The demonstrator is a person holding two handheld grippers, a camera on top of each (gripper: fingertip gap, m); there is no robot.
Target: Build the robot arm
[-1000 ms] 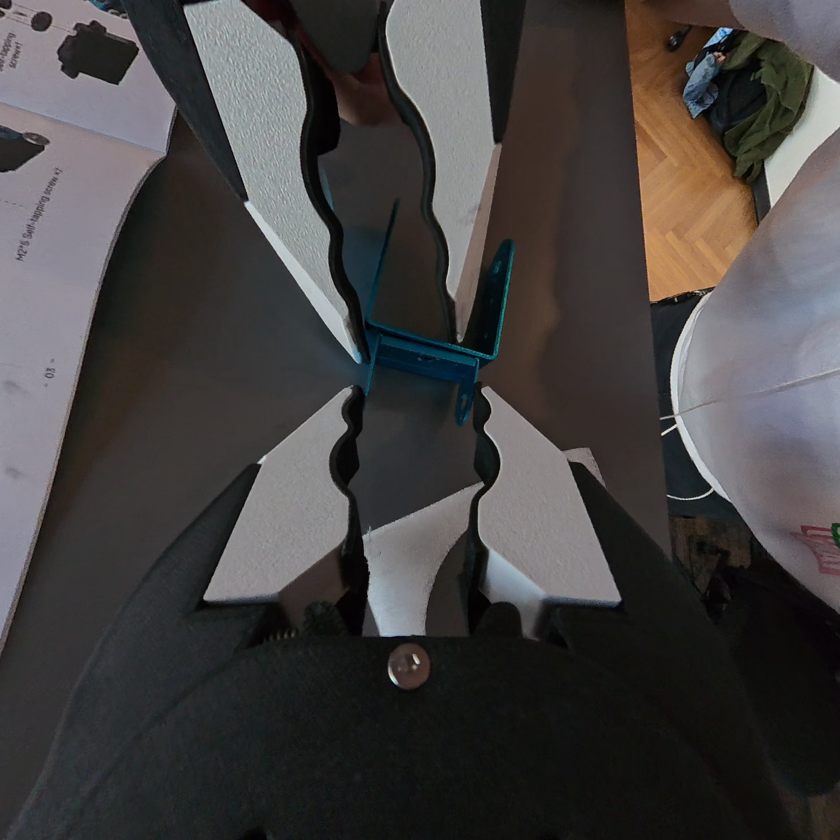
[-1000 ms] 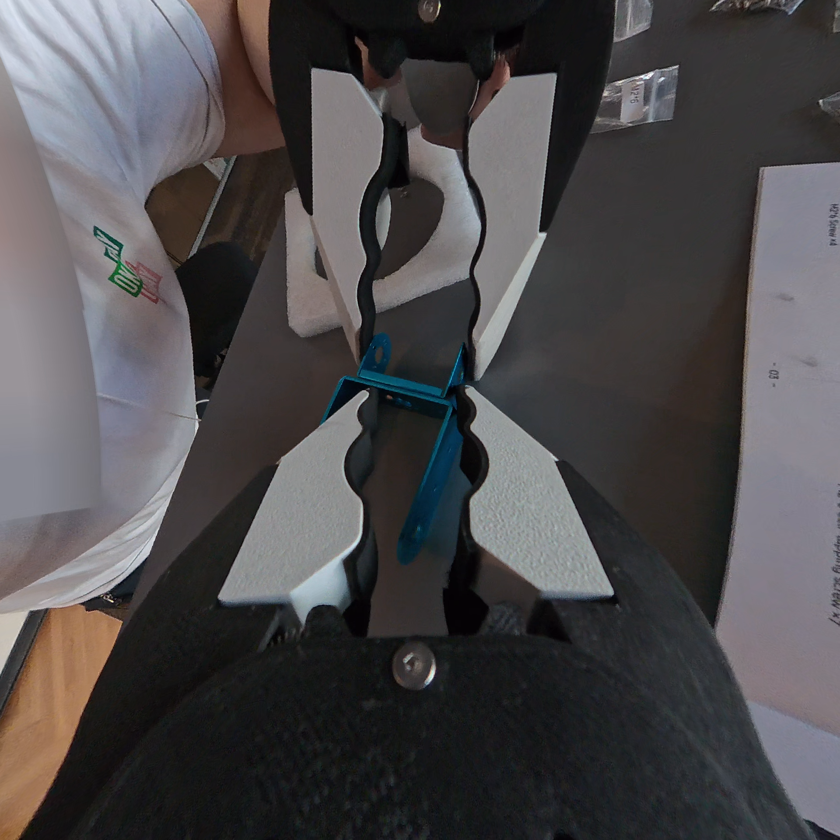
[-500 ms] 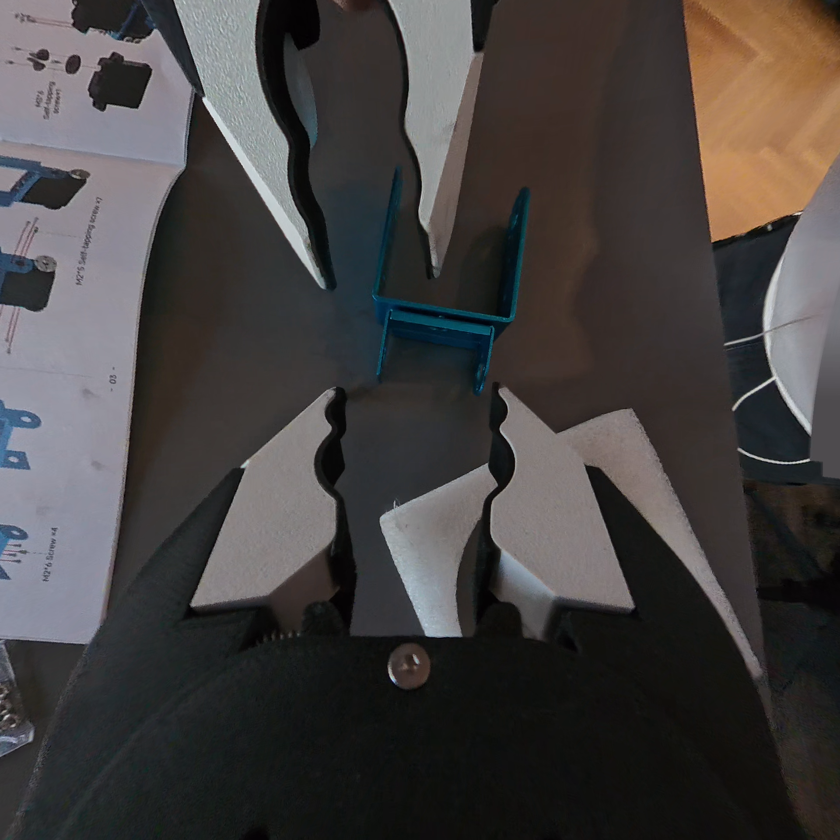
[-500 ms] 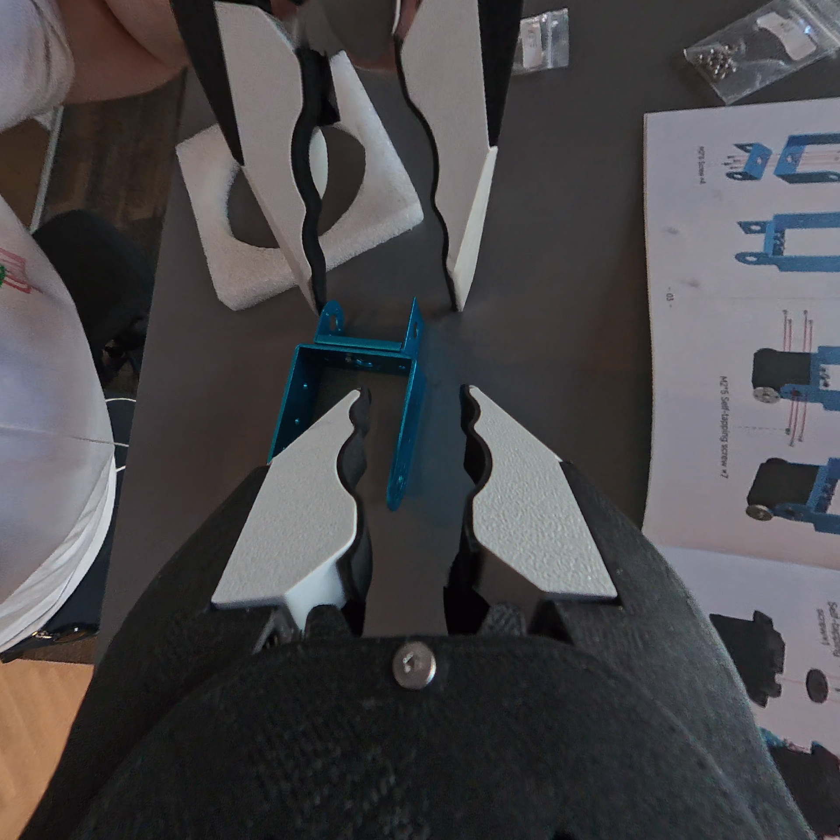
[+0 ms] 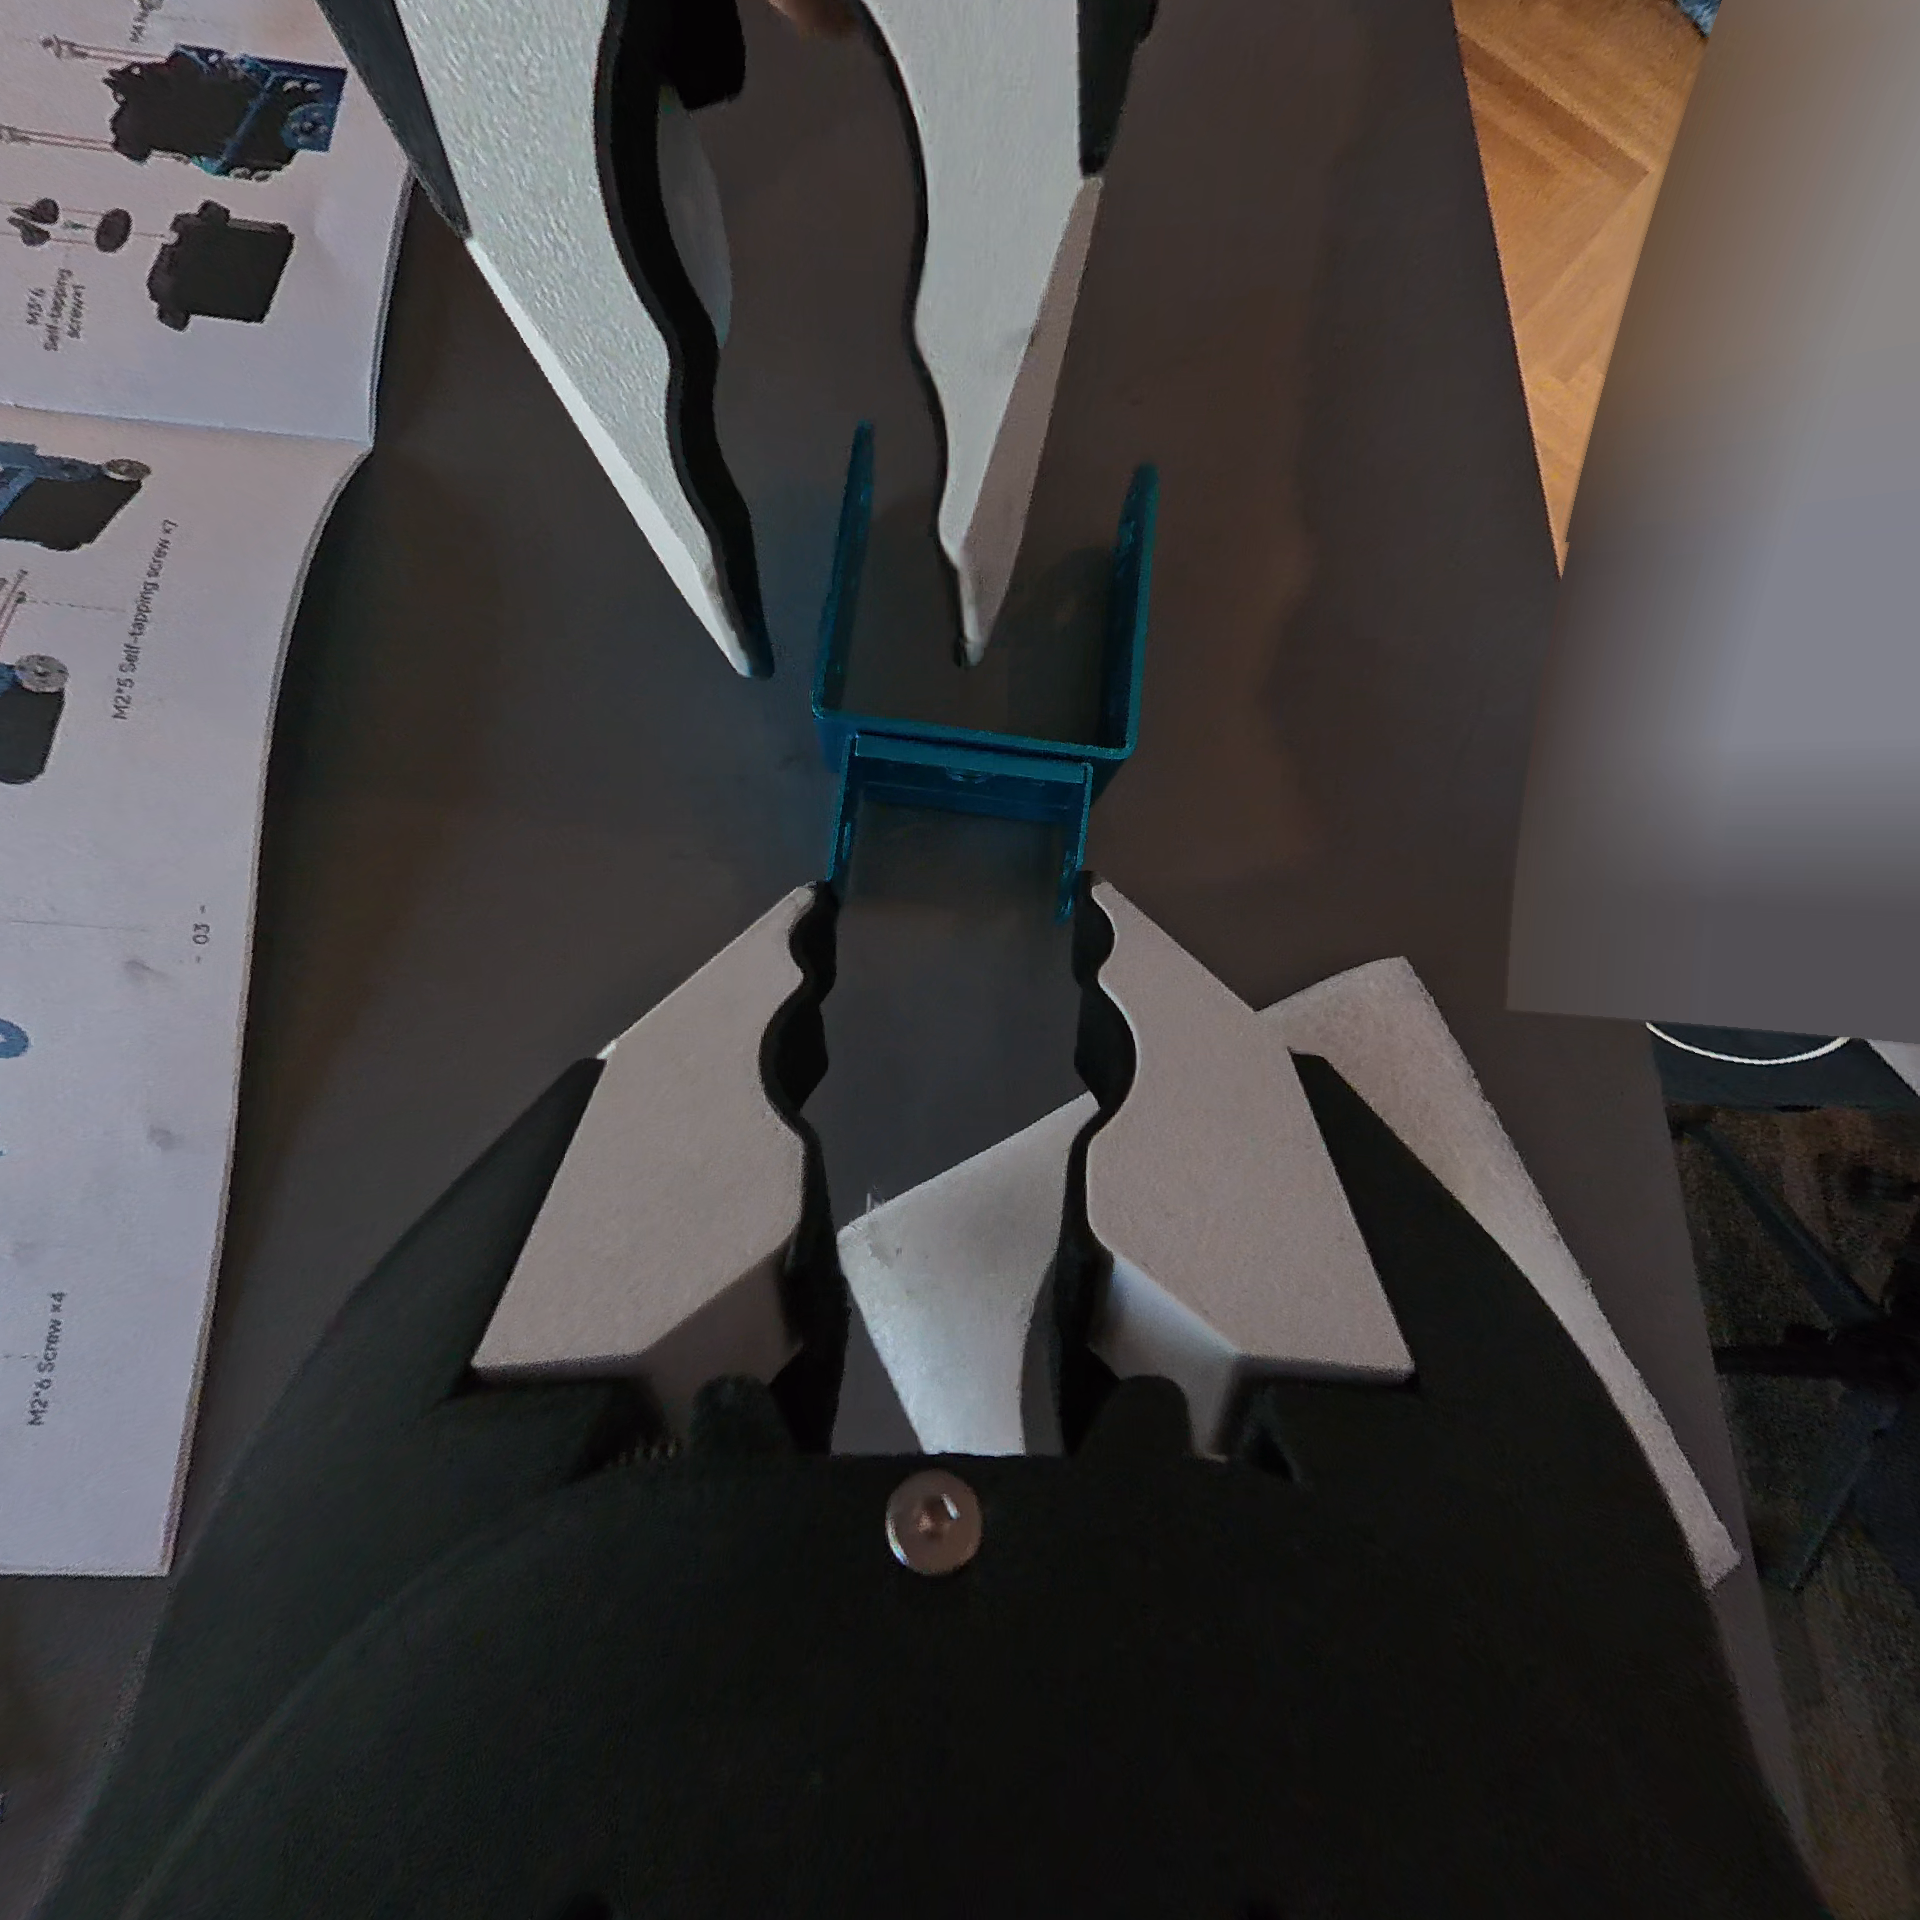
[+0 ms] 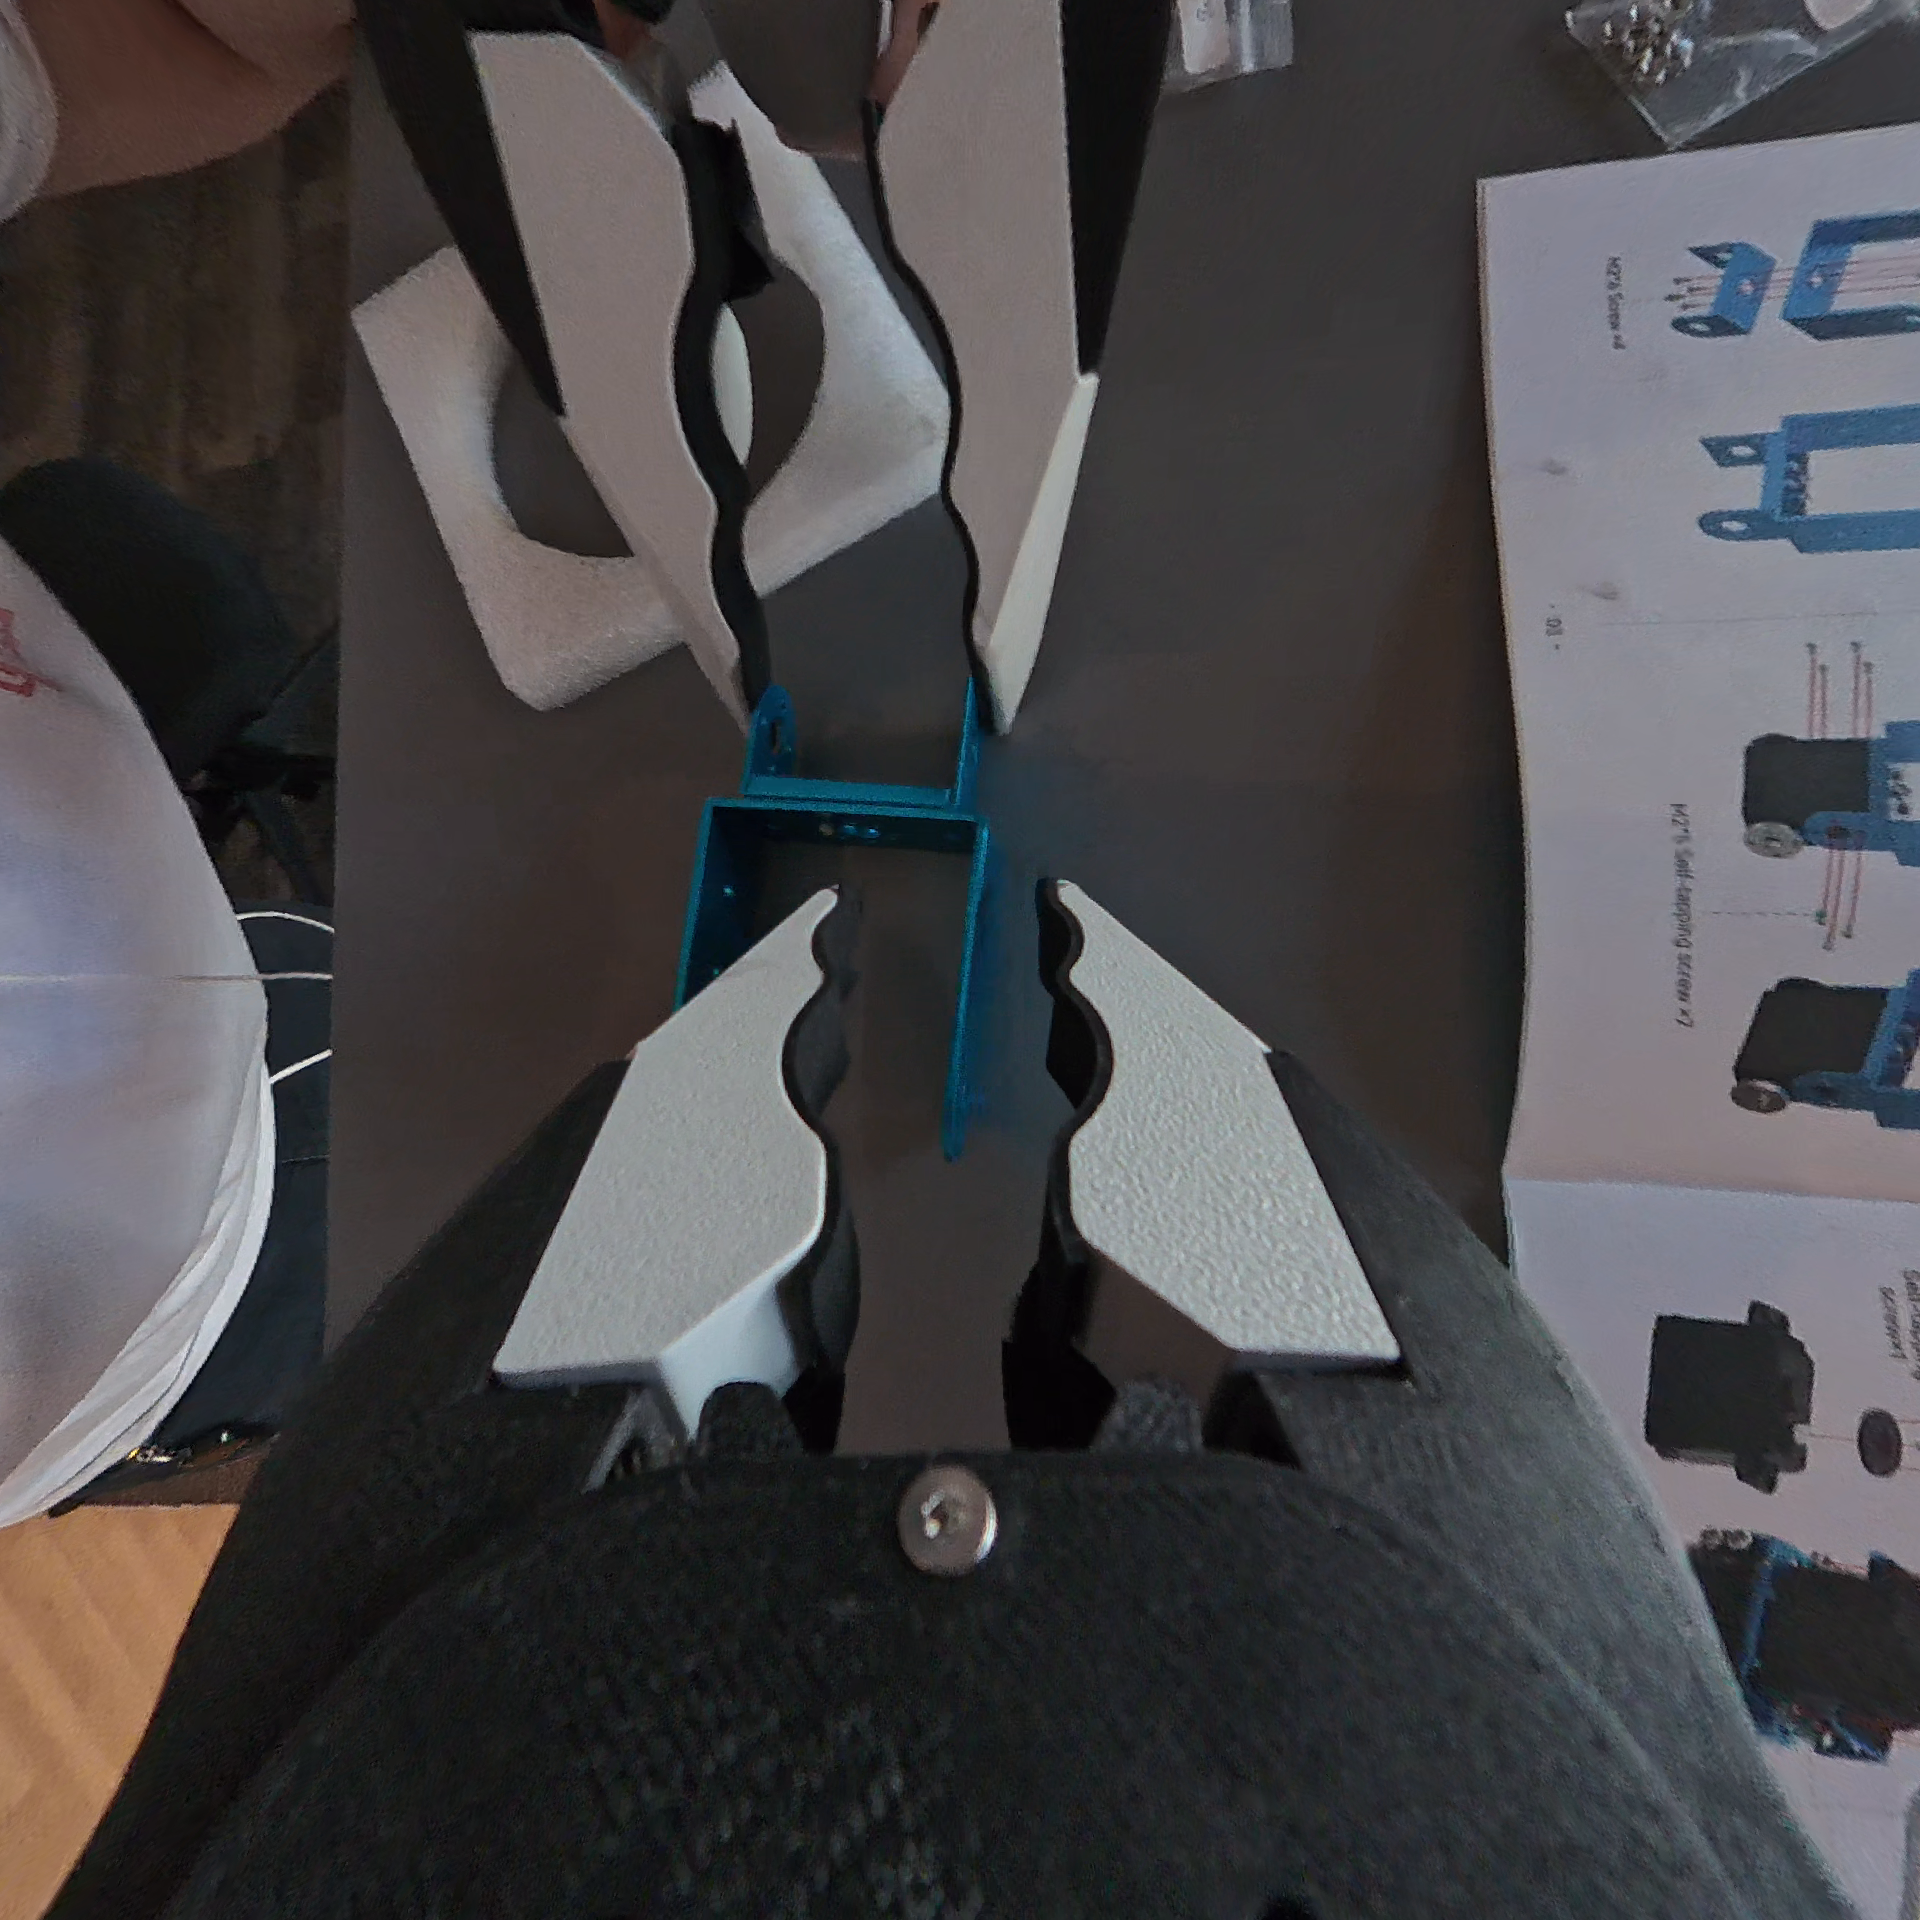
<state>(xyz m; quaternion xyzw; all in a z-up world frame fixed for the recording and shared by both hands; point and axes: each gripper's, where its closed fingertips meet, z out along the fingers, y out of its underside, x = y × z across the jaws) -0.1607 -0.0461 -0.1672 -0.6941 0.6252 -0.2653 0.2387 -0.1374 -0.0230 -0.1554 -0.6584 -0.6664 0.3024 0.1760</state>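
Note:
A blue metal bracket assembly (image 5: 977, 753) lies on the dark table (image 5: 499, 831): a large U bracket joined back to back with a small one. My left gripper (image 5: 956, 891) has its fingertips against the outer sides of the small bracket's two short legs and grips them. My right gripper (image 6: 945, 894) faces it from the other side, open. One long arm of the large bracket (image 6: 971, 987) stands between its fingers without touching them. The other arm lies outside its left finger. The assembly (image 6: 847, 829) also shows in the right wrist view, between both grippers.
A white foam block with a round hole (image 6: 582, 603) lies behind the left gripper and shows under it (image 5: 1455, 1143). An open instruction booklet (image 5: 135, 883) (image 6: 1714, 675) lies beside. Small bags of screws (image 6: 1683, 73) are farther off. A person in a white shirt (image 6: 104, 987) stands at the table edge. Tip to tip, the grippers are about 4 centimetres apart.
Half a second ago both grippers had spread and drawn back from the brackets. Now the left gripper has narrowed onto the small bracket's legs. The right gripper stays open around one long arm.

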